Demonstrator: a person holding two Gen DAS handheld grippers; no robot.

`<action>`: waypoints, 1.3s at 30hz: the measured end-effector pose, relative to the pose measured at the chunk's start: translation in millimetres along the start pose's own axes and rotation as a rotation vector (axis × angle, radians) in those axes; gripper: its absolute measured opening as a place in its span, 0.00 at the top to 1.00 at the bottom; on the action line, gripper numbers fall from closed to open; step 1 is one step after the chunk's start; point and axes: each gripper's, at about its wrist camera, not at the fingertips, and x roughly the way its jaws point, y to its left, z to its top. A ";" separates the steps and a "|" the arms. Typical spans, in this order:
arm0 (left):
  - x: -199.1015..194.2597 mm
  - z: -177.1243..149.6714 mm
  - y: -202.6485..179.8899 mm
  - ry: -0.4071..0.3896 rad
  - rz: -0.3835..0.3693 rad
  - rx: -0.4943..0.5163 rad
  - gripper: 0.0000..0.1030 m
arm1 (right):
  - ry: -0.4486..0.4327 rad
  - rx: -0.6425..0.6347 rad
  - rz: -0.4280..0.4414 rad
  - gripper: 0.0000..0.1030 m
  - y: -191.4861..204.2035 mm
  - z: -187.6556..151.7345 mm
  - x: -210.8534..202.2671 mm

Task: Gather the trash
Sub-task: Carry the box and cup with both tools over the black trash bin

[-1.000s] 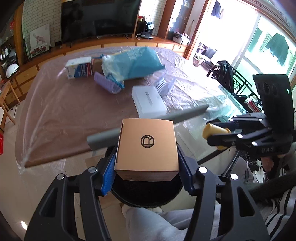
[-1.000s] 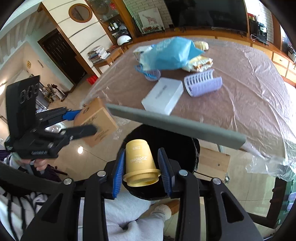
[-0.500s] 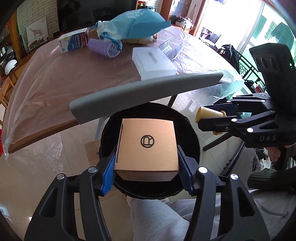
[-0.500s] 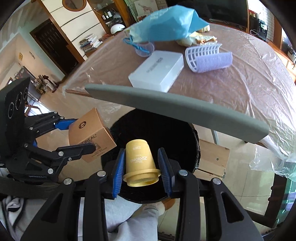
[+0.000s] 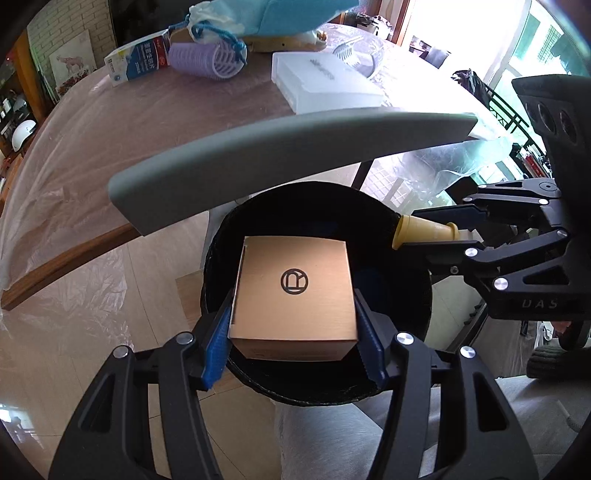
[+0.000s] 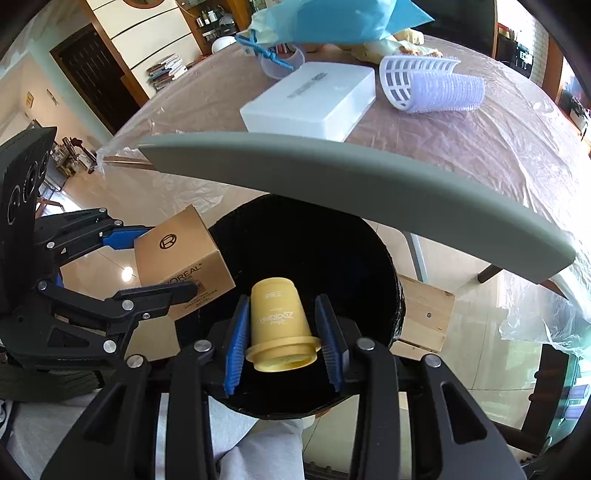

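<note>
Plastic sheeting covers the brown dining table [image 5: 147,122], where a white box [image 5: 325,85], a purple hair roller [image 5: 207,59], a blue bag [image 6: 332,18] and a small carton [image 5: 138,61] lie. Below its edge, a black bin [image 5: 413,354] stands with its grey lid [image 5: 295,155] raised. Over the bin's mouth the left gripper [image 5: 293,332] clamps a gold cardboard box [image 5: 295,291], and the right gripper [image 6: 282,343] pinches a yellow cup [image 6: 279,325], rim towards the camera

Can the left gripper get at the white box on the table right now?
Probably not: the left gripper is shut on the tan carton over the bin, and the raised lid stands before the white box.
</note>
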 end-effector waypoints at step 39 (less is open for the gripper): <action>30.2 9.7 -5.7 0.047 0.036 0.023 0.43 | 0.034 0.097 -0.024 0.66 -10.0 -6.1 23.7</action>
